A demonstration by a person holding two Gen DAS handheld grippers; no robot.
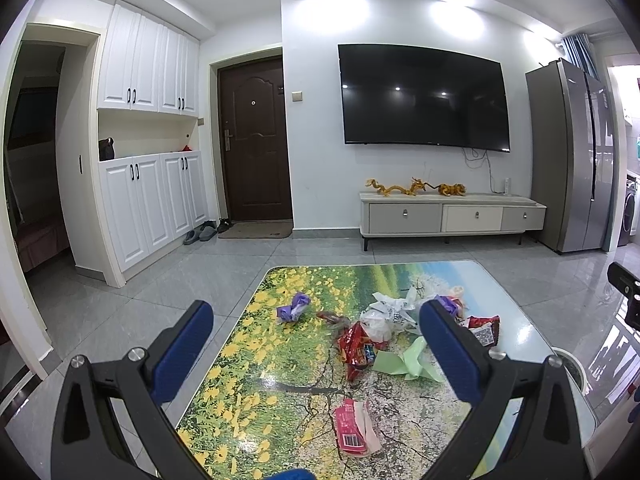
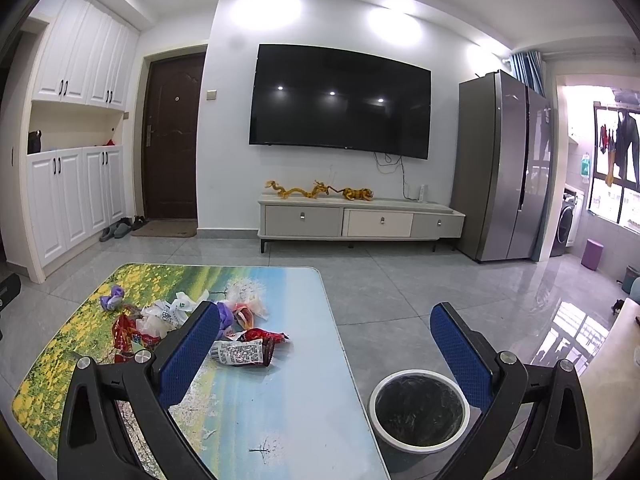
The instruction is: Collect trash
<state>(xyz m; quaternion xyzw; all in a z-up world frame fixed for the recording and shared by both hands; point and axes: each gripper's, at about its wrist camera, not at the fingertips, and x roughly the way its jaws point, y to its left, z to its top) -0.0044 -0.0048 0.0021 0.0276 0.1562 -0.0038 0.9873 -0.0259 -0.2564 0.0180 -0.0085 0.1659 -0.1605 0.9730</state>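
Observation:
Trash lies scattered on a low table (image 1: 248, 360) with a flower-and-sky print. In the left wrist view I see a purple wrapper (image 1: 294, 307), a red snack bag (image 1: 357, 346), white plastic bags (image 1: 390, 312), green paper (image 1: 412, 360) and a pink wrapper (image 1: 352, 426) close to me. My left gripper (image 1: 316, 320) hangs open above the table's near end, holding nothing. In the right wrist view a dark red wrapper with a white label (image 2: 244, 350) lies nearest. My right gripper (image 2: 326, 326) is open and empty over the table's right edge, above a white-rimmed bin (image 2: 418, 410) with a black liner.
Grey tiled floor (image 2: 400, 280) surrounds the table (image 2: 280, 400). Behind stand a TV cabinet (image 2: 360, 220) under a wall TV (image 2: 340, 100), a steel fridge (image 2: 500, 168), white cupboards (image 1: 152, 128) and a brown door (image 1: 256, 140). Slippers (image 1: 200, 234) lie by the door.

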